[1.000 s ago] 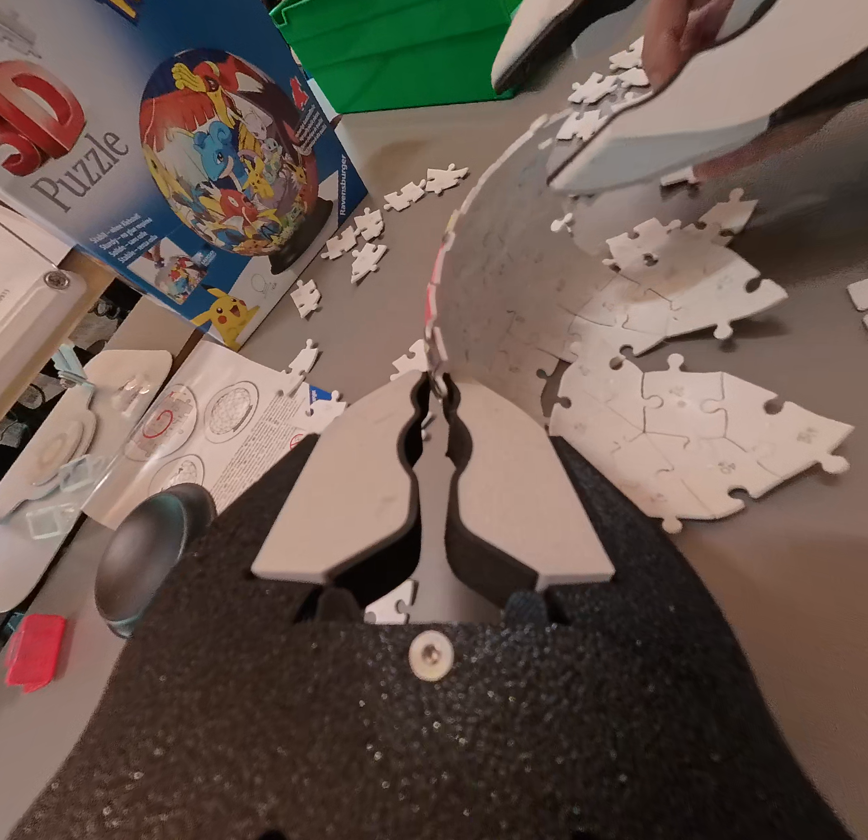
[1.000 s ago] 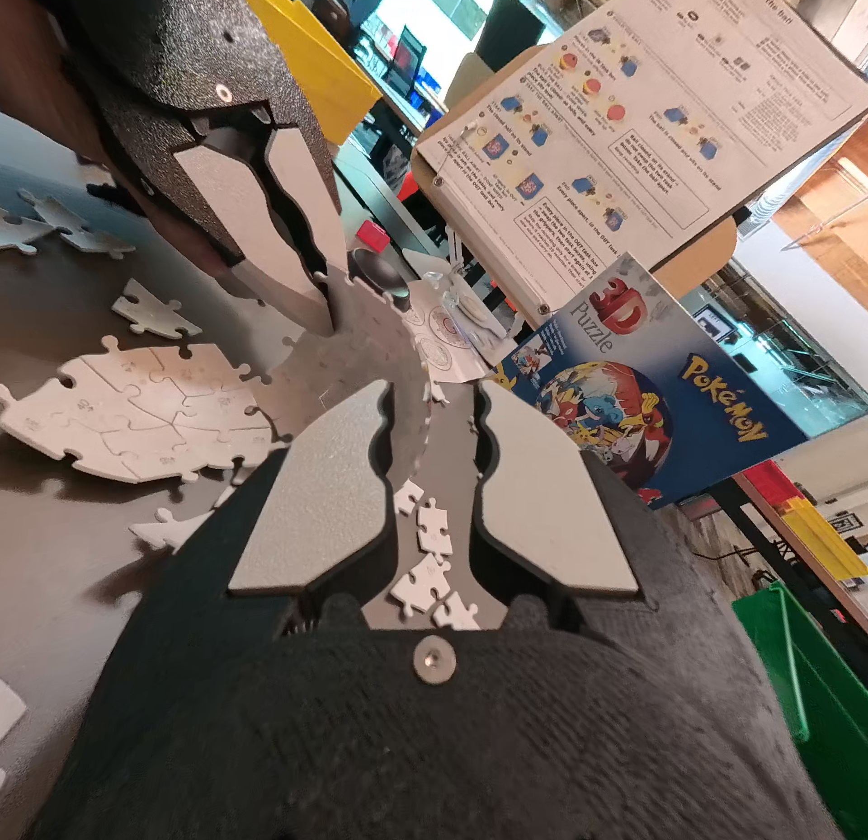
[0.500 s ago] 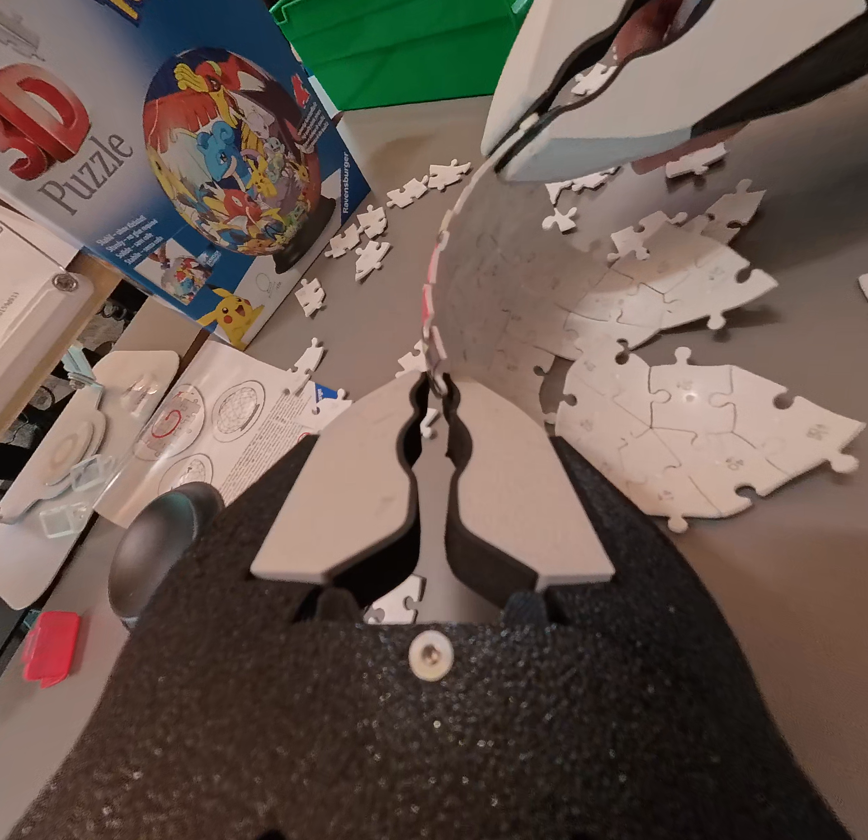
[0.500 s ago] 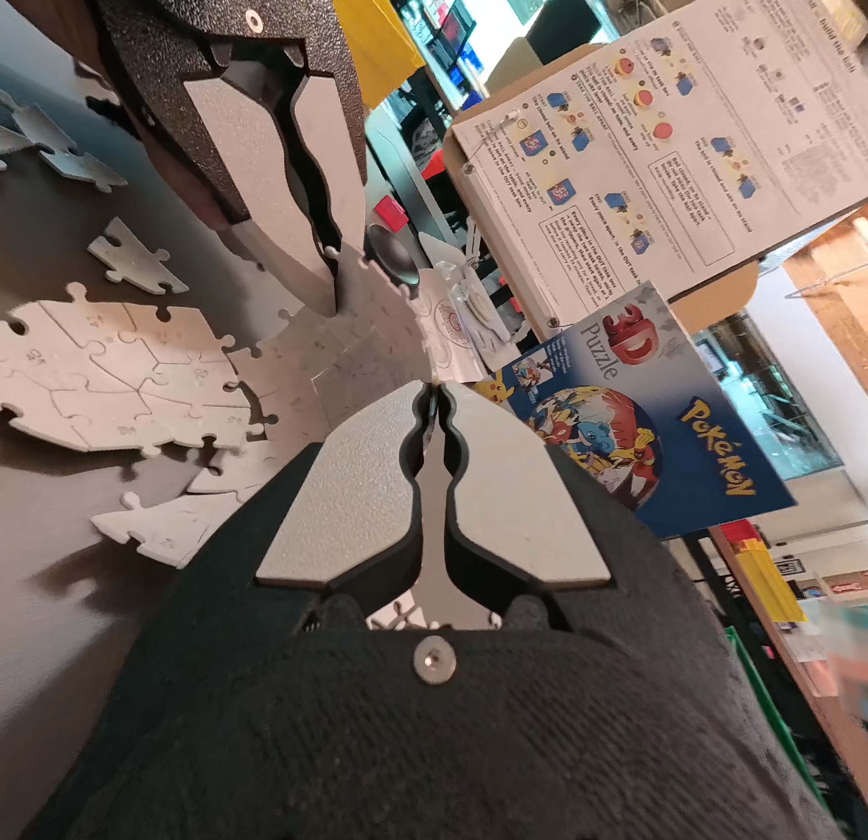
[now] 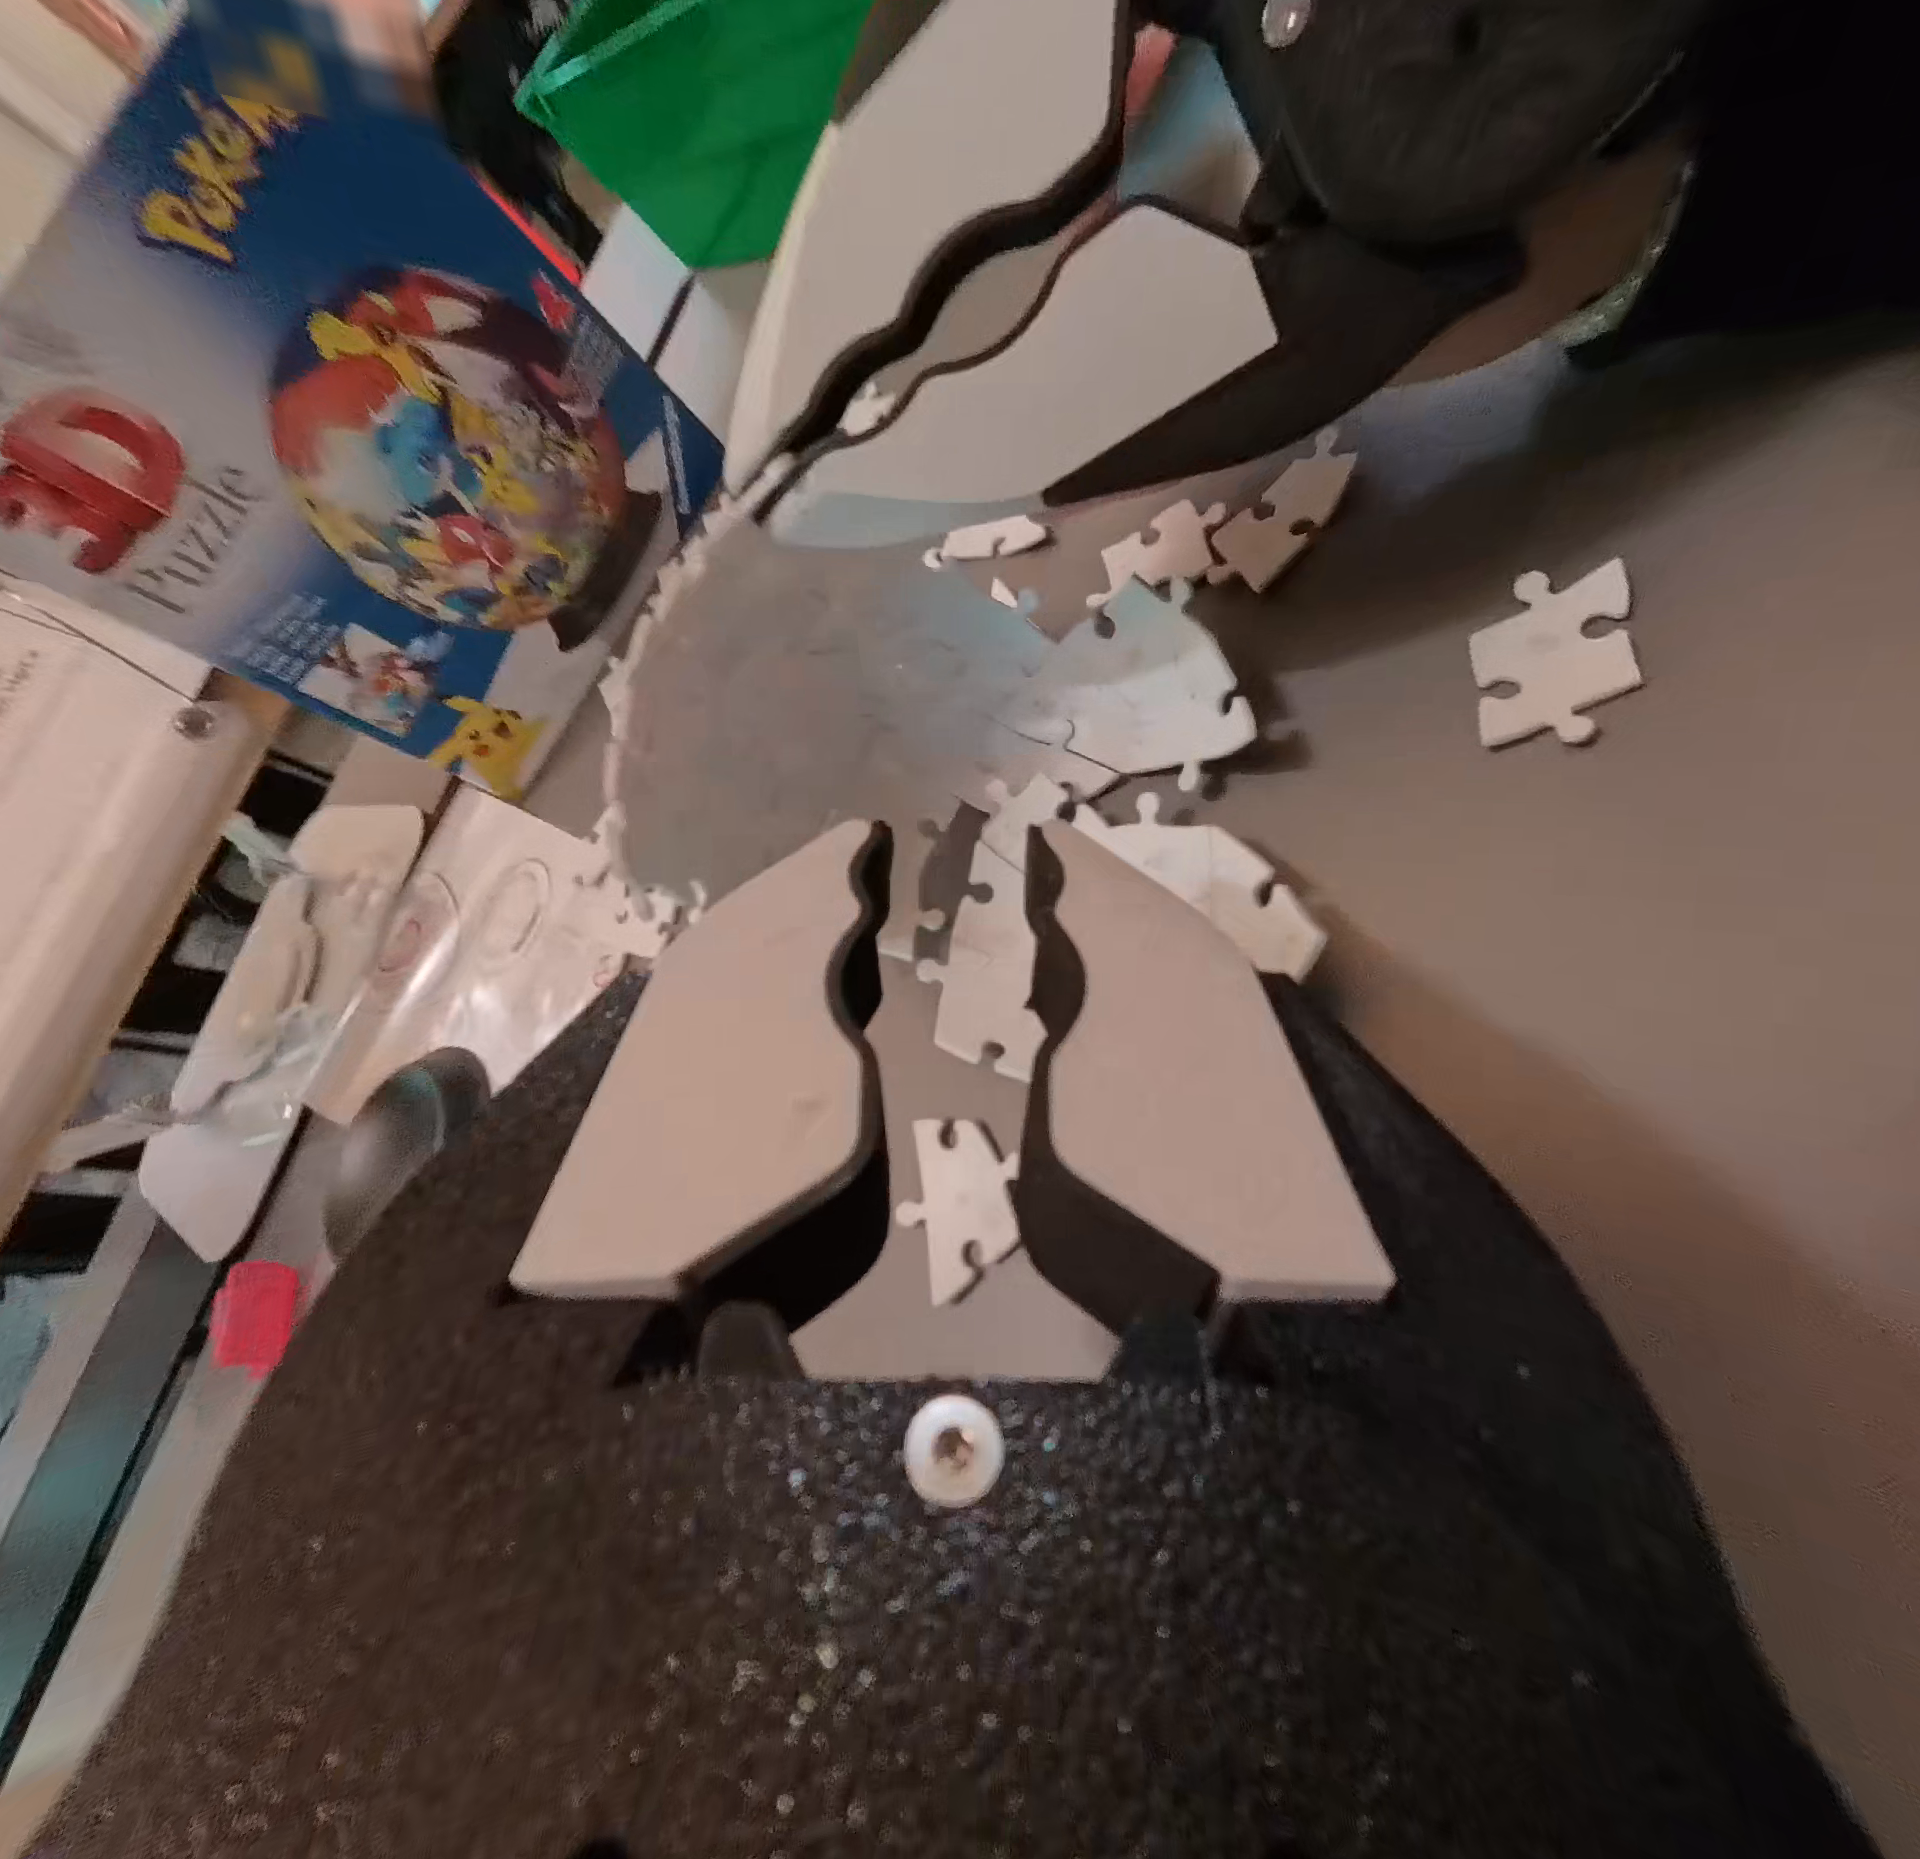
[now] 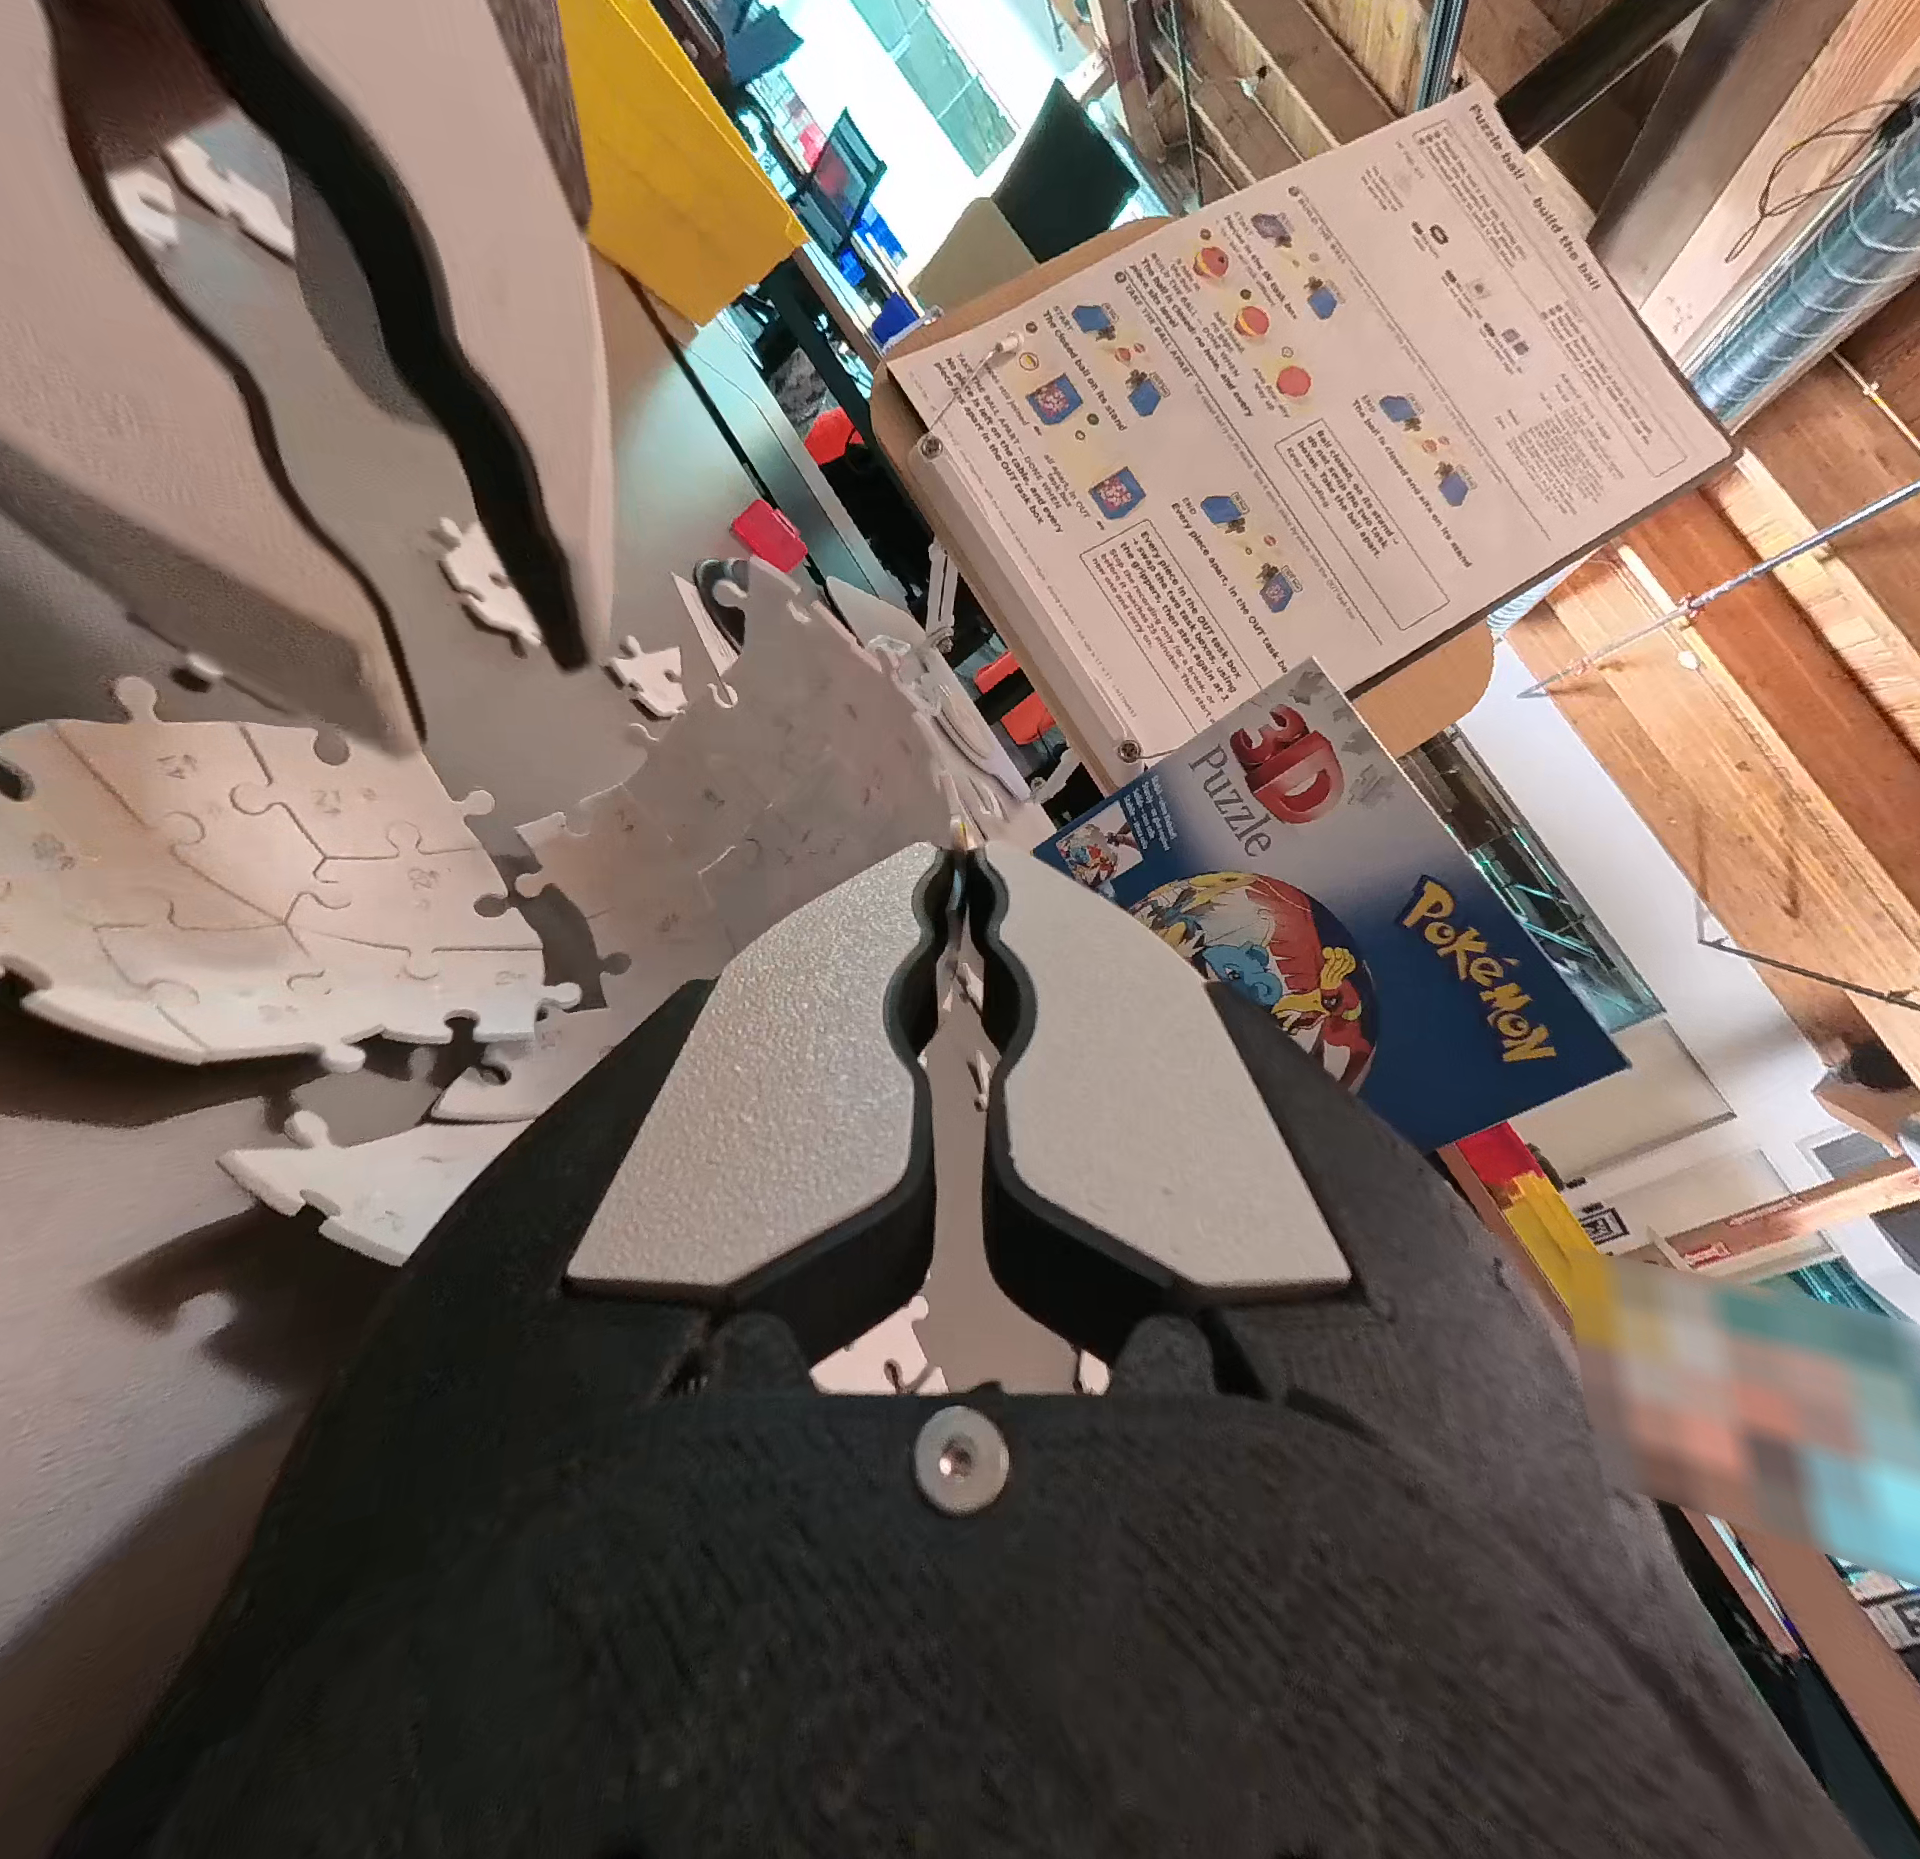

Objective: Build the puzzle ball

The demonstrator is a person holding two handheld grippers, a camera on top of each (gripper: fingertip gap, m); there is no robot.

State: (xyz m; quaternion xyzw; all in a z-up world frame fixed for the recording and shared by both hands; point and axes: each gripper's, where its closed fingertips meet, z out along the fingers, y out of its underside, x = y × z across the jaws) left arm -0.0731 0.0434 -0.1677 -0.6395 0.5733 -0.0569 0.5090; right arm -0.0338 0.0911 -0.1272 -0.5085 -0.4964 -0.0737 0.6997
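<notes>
The right tongs (image 6: 961, 859) are pinched on the upper rim of the curved puzzle shell (image 6: 790, 770), which rises off the counter (image 5: 1610, 978) straight ahead of them. The left tongs (image 5: 961, 843) stand narrowly parted and empty just short of the shell's near edge, with a loose piece (image 5: 961, 1222) lying between their fingers. Beyond the shell, left of the left tongs, leans the blue puzzle box (image 5: 416, 438); more loose pieces (image 5: 1553, 656) lie to the right, and a green bin (image 5: 727, 95) stands farther off.

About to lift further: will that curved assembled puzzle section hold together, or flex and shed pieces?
Probably flexes: the curved section is thin, held only by interlocking tabs. The right gripper pinches just one edge, so seams may pop. Likely light.
</notes>
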